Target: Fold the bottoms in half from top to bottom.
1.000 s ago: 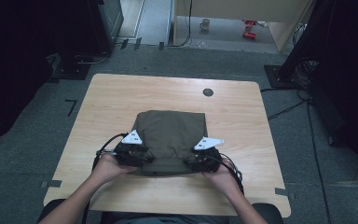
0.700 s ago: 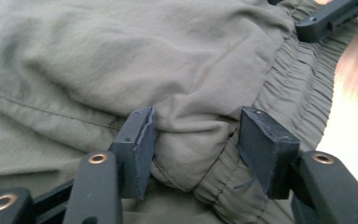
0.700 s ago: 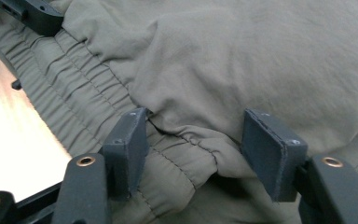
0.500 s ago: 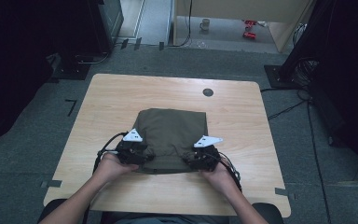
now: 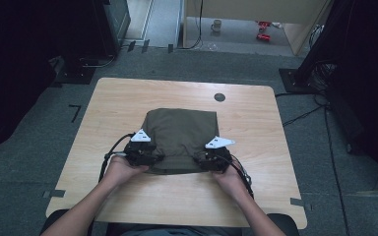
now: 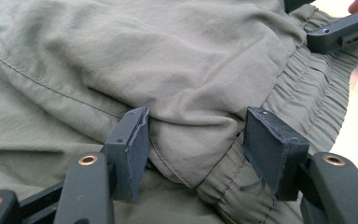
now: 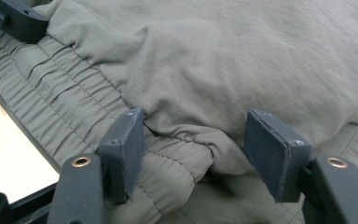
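So right now there's a folded olive-green garment [image 5: 179,140], looks like pants with an elastic waistband, lying flat around the middle of the wooden bench [image 5: 128,98], with the waistband edge at its 6 o'clock side, closest to the person. The left gripper [image 5: 150,158] sits at roughly 7 o'clock of the garment and the right gripper [image 5: 204,161] at roughly 5 o'clock, both right on that near edge, each held in one of the person's hands. In the left gripper view, the left gripper [image 6: 196,149] has a bunched fold of the fabric [image 6: 186,84] sitting between its jaws; the jaws have just been opening, and there's a visible gap on the right-hand pad, so it looks released rather than clamped. The gathered waistband [image 6: 307,93] runs off toward 2 o'clock in that view, where a bit of the other gripper pokes in. In the right gripper view, the right gripper [image 7: 196,149] is the same story: a little ridge of cloth [image 7: 191,140] lies between the jaws, the pads standing apart from it on both sides, so it's let go too. The waistband [image 7: 51,88] there runs toward 10 o'clock. There's a small dark round spot [image 5: 219,97] on the bench at about 12 o'clock, well apart from the garment.
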`<act>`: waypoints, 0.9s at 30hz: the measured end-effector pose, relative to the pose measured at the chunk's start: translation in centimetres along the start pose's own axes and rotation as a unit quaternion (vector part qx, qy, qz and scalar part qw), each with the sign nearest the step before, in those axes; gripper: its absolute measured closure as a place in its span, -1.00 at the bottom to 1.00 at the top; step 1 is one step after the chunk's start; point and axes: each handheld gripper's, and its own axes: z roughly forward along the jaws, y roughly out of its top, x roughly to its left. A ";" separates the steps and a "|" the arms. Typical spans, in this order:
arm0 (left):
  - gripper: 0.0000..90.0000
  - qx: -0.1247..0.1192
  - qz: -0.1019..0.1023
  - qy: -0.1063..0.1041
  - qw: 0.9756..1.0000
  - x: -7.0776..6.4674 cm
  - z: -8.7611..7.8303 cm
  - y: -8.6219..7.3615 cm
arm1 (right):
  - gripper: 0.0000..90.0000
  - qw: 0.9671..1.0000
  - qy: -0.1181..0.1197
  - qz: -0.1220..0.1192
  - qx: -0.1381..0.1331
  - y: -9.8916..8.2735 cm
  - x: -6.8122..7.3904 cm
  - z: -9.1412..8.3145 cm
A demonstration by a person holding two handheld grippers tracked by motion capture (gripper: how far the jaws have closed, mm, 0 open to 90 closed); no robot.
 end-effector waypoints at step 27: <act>-0.17 -0.047 0.003 0.010 0.999 2.1 -3.2 1.5 | -0.15 0.998 0.005 0.049 -0.044 0.8 -2.2 -1.9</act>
